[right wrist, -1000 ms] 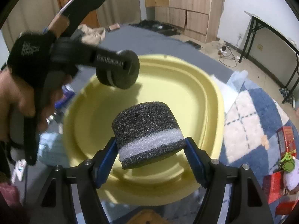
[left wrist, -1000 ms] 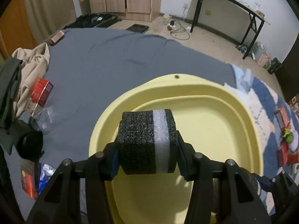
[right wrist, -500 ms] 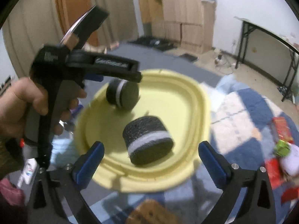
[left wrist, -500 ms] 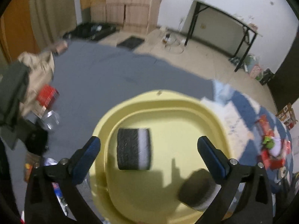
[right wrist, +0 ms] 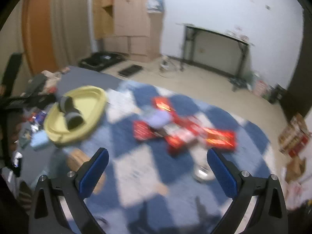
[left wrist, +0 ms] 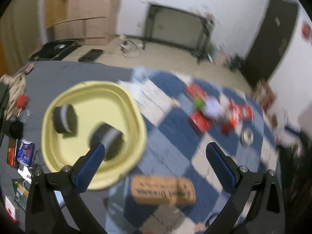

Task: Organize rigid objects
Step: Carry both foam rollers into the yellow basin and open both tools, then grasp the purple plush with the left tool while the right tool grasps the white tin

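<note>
Two short cylinders of black foam, each with a white band around it, lie inside the shallow pale-yellow plastic basin (left wrist: pixel 93 130): the far foam cylinder (left wrist: pixel 65 120) rests towards the basin's far-left wall, the near foam cylinder (left wrist: pixel 108 139) just beside it towards the near rim, apparently apart though blur leaves that unsure. Both appear to lie on their sides, but their long axes cannot be read.

The basin sits on a grey cloth, touching the edge of a blue-and-white checked rug (right wrist: pixel 156 171). On the rug to the basin's right is a heap of red flat packets (right wrist: pixel 185 134), blurred, with a small round metal tin (left wrist: pixel 247 136) beyond them. A brown cardboard box with printed lettering (left wrist: pixel 162 192) lies just off the basin's near rim.

The left gripper (left wrist: pixel 156 161) has just been opening, stands fully spread and holds nothing; the basin lies to its left. The right gripper (right wrist: pixel 158 167) likewise has just been opening and is empty, aimed at the rug with the packets ahead. By my reading, both cylinders are delivered and the packets come next; the right hand looks nearer to them.
</note>
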### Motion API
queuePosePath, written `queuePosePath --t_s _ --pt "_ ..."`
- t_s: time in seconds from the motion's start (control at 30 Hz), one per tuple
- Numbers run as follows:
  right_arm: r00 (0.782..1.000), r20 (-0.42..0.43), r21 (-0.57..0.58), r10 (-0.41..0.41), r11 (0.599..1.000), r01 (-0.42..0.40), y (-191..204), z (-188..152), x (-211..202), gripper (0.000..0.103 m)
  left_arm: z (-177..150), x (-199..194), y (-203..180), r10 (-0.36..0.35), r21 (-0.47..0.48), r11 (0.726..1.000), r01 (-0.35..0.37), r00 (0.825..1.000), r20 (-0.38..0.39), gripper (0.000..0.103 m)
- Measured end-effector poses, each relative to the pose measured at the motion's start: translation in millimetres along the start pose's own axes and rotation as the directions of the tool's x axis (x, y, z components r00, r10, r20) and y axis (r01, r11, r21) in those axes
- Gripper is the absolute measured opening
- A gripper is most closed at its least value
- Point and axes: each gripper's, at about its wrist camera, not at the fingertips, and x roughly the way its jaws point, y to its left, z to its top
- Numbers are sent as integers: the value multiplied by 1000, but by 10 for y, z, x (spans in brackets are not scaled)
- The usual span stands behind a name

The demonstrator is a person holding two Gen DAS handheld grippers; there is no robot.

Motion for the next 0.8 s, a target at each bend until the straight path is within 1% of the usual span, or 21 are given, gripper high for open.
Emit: queuePosePath --t_s 0.03,0.07,0.13,0.17,0.3,0.37,0.47,0.57,0.67,0.73,0.8 --pt "1000 -11 17 -12 1000 12 -132 -73 -24 103 -36 36 -95 1 39 999 -1 1000 -7 103" --pt "999 -22 60 -25 998 26 -329 -183 -43 103 -70 68 -174 1 73 997 -1 1000 -10 103" --pt "999 -42 149 -11 989 17 -546 -279 -7 103 -100 134 -333 -1 139 990 4 1000 -22 103" --pt "999 -48 202 3 979 6 -689 -328 9 103 -121 148 -375 -5 148 989 8 1000 -23 103" --pt "999 -48 223 -13 975 24 -770 -276 85 103 -106 175 -455 -44 154 987 48 999 -31 103" --pt "998 -65 207 -8 978 21 -666 -261 138 103 -95 185 -449 -53 146 988 56 998 -27 103" --pt "996 -89 206 14 979 4 -595 -235 329 103 -83 185 -410 -68 95 993 70 997 -25 103" --pt "994 -106 195 7 981 13 -542 -245 455 103 -99 180 -373 -72 71 995 74 997 -26 103" --pt "993 -118 193 12 981 11 -543 -259 493 103 -106 209 -381 -70 82 994 73 997 -35 103" --pt "993 -120 206 15 979 10 -574 -268 492 103 -81 259 -403 -90 91 991 94 995 -48 103" --pt "992 -124 235 16 972 13 -655 -275 517 103 14 352 -479 -118 119 985 124 991 -55 103"
